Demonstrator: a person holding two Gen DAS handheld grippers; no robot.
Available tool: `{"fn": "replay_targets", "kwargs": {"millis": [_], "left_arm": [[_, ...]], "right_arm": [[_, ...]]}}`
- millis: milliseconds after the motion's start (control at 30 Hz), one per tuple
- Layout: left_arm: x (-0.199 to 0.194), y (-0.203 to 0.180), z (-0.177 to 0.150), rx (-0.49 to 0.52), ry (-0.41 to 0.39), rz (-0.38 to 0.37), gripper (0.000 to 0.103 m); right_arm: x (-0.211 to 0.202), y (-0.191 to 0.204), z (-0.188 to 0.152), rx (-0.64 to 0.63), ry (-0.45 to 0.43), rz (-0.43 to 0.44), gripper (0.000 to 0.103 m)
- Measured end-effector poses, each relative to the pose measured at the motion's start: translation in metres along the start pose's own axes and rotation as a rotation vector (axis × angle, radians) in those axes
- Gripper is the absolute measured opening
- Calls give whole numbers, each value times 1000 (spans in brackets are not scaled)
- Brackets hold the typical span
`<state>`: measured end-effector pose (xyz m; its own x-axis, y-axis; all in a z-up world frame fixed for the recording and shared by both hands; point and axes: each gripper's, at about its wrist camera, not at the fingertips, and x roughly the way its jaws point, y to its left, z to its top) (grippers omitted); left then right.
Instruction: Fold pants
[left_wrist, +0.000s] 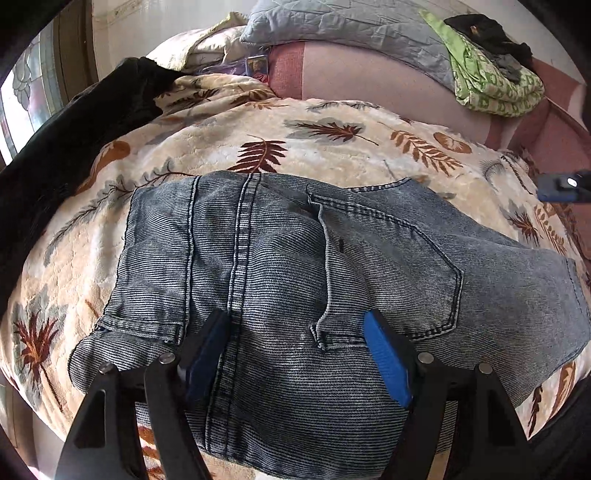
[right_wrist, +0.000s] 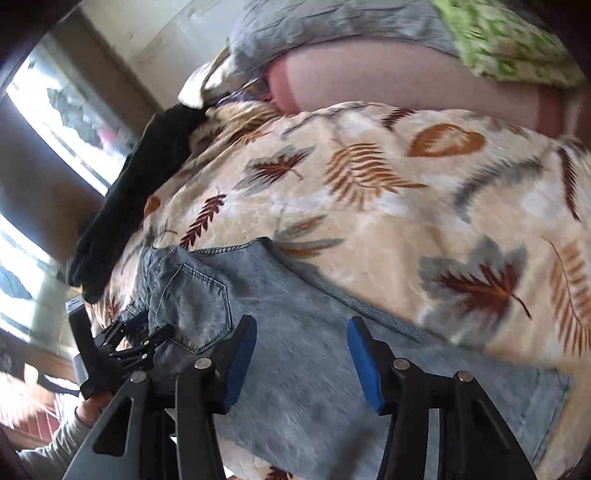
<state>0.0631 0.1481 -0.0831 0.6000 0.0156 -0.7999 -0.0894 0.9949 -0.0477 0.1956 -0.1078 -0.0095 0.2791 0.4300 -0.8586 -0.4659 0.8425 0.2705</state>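
The blue-grey denim pants (left_wrist: 280, 266) lie folded on a cream leaf-print blanket (left_wrist: 332, 140), back pocket up. My left gripper (left_wrist: 295, 325) is open, its blue pads spread just above the near part of the pants, holding nothing. In the right wrist view the pants (right_wrist: 295, 369) lie below my right gripper (right_wrist: 303, 332), which is open and empty over the denim. The left gripper also shows in the right wrist view (right_wrist: 122, 343) at the pants' left end. The right gripper shows at the right edge of the left wrist view (left_wrist: 565, 188), off the pants.
A black garment (left_wrist: 74, 140) lies along the blanket's left side. A grey pillow (left_wrist: 351, 29) and a green patterned cloth (left_wrist: 495, 85) with dark clothes on it sit at the back on a pink sheet (left_wrist: 369, 74). A window (right_wrist: 55, 110) is at the left.
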Motion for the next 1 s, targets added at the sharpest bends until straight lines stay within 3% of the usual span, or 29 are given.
{"fn": "replay_targets", "kwargs": {"millis": [167, 333, 400, 467, 667, 800, 933, 1000], "left_arm": [[-2, 5, 0, -11, -17, -32, 77], [-2, 5, 1, -10, -16, -42, 77], [-2, 5, 1, -7, -15, -42, 77], [-2, 5, 1, -2, -14, -44, 77], [-2, 8, 3, -16, -9, -57, 77], [0, 6, 4, -17, -6, -52, 79], [1, 1, 2, 23, -10, -24, 80], [0, 1, 2, 27, -11, -22, 80]], "right_arm": [[84, 33, 43, -105, 109, -88, 52], [135, 44, 52, -155, 205, -128, 44], [143, 49, 49, -185, 227, -144, 30], [140, 60, 47, -247, 217, -177, 5], [123, 83, 55, -395, 115, -337, 1], [157, 89, 49, -463, 126, -420, 1], [155, 76, 47, -375, 94, -369, 3], [137, 66, 50, -297, 86, -330, 12]]}}
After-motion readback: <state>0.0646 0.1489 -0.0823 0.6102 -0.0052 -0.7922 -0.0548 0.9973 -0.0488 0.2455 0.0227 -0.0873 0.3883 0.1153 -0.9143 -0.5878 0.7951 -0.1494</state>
